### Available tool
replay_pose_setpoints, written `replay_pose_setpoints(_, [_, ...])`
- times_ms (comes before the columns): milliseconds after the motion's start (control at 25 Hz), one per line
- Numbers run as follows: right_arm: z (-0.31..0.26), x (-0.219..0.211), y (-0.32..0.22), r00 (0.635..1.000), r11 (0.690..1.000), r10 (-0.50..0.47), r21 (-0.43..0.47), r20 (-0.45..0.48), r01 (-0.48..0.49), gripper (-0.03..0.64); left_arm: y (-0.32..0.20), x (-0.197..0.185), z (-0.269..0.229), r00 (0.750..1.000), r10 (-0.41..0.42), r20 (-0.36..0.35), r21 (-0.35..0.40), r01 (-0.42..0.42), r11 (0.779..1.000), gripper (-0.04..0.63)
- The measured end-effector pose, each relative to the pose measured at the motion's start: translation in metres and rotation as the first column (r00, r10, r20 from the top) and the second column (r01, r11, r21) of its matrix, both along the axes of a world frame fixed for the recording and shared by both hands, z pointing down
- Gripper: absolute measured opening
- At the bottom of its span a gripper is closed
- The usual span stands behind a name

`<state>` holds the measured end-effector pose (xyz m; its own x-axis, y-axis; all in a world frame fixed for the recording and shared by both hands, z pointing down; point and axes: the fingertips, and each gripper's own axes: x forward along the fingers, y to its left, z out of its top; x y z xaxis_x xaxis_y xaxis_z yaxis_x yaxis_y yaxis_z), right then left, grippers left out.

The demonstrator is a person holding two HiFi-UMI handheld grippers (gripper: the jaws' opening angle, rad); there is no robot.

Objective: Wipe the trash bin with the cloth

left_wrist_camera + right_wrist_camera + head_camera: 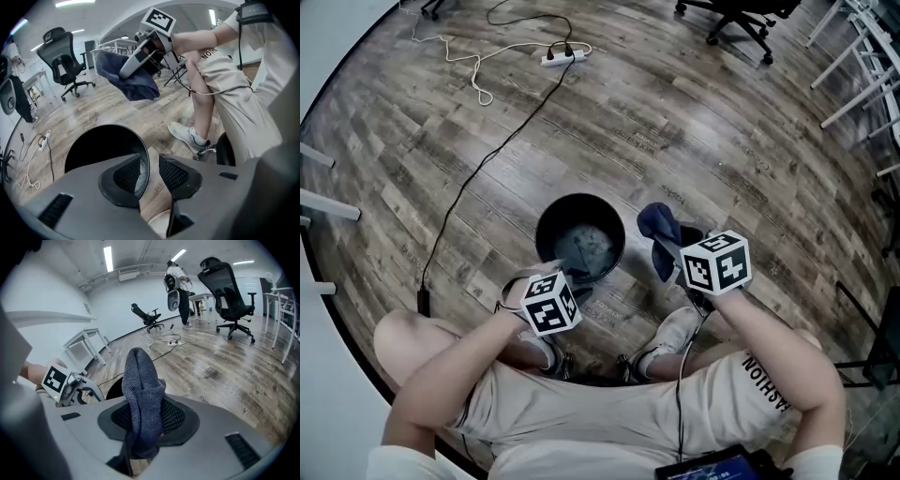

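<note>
The black trash bin (pixel 580 198) stands on the wood floor (pixel 675 122) just beyond the person's shoes (pixel 673 330). Its near rim runs between the left gripper's (pixel 149 173) jaws, which stand partly apart without pinching it, so wiping before they close could slide or tip the bin. The dark blue cloth (pixel 140 380) is clamped, bunched, in the right gripper (pixel 143 416) just right of the bin. A hard drag might pull it free.

Counted on the floor: one black trash bin (pixel 579 239), one dark blue cloth (pixel 661 228) and one white power strip (pixel 561 58). Two grippers, the left gripper (pixel 153 172) and the right gripper (pixel 143 420), carry two marker cubes (pixel 550 302). Two pale shoes (pixel 675 328). At least two black office chairs (pixel 227 291).
</note>
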<state>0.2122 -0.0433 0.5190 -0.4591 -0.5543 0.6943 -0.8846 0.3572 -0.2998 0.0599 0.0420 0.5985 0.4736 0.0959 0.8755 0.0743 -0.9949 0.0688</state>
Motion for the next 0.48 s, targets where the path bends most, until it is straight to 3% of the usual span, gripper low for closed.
replay_pose_setpoints(240, [0.02, -0.011, 0.014, 0.984, 0.985, -0.166, -0.051, -0.068, 0.163, 0.109, 0.004, -0.002, 0.034, 0.988, 0.126, 0.089, 0.077, -0.132, 0.988, 0.118])
replay_pose_setpoints(480, [0.022, -0.009, 0.017, 0.961, 0.967, -0.253, -0.074, -0.111, 0.246, 0.109, 0.007, -0.001, 0.04, 0.983, 0.146, 0.109, 0.127, -0.16, 0.979, 0.118])
